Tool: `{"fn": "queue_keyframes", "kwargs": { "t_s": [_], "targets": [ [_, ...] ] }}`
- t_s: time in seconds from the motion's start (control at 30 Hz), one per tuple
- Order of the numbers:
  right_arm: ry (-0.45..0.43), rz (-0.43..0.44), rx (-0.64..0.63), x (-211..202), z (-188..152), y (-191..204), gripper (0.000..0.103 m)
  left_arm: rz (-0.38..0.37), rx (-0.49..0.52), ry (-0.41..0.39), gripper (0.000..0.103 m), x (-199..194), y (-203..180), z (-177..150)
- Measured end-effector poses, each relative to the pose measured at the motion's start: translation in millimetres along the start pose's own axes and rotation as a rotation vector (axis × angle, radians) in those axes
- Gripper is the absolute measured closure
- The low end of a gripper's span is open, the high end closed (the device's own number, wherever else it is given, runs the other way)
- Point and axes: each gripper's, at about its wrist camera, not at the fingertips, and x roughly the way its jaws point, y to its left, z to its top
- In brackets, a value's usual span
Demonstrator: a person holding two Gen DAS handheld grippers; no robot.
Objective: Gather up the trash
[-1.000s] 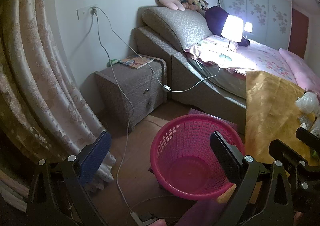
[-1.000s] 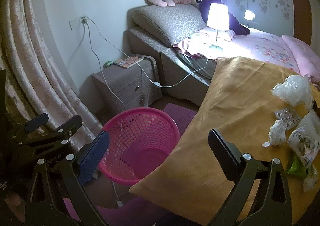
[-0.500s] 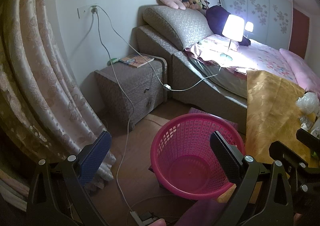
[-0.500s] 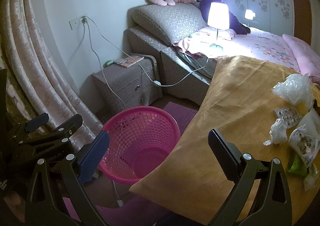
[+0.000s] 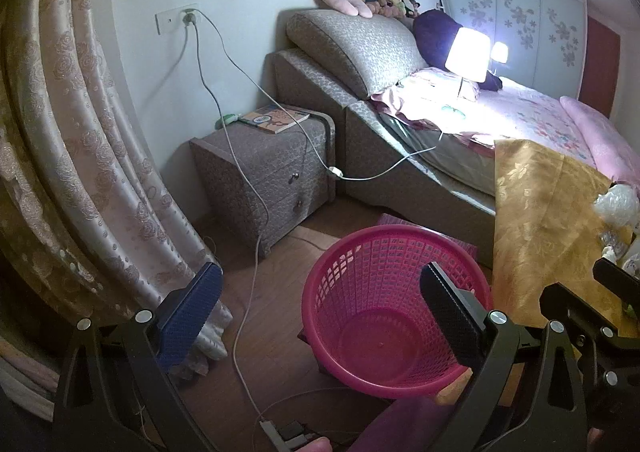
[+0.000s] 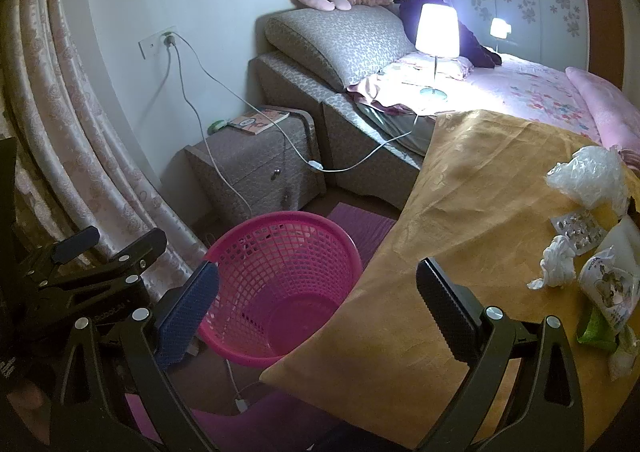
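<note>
Step in hand: the start of the collection, by the look of it; nothing is gripped and no trash has reached the bin.
Left hand-held gripper (image 5: 320,316): released, jaws spread wide and bare, hanging over the floor beside the pink basket (image 5: 394,308).
Right hand-held gripper (image 6: 318,304): released too, jaws wide apart with nothing between them, poised over the near edge of the gold-clothed surface (image 6: 460,211).
Trash: clustered at the right side of the surface, well clear of both grippers: a crumpled clear plastic bag (image 6: 588,177), a blister pack (image 6: 576,226), a wad of white tissue (image 6: 556,262), a printed snack wrapper (image 6: 610,290) and a green scrap (image 6: 596,330).
Container: the pink basket stands on the floor just beside the surface's left edge; its mesh walls and bottom show nothing inside.
Next move: likely a reach rightward by the right hand-held gripper, closing on the tissue wad, the nearest piece, then a carry back over the basket's rim.
</note>
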Motion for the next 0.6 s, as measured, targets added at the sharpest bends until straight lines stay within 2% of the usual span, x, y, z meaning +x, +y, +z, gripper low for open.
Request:
{"fn": "queue_keyframes", "kwargs": {
  "t_s": [0.6],
  "targets": [
    [0.000, 0.001, 0.001, -0.2, 0.1, 0.4, 0.007, -0.001, -0.002, 0.004, 0.008, 0.9, 1.4, 0.5]
  ]
}}
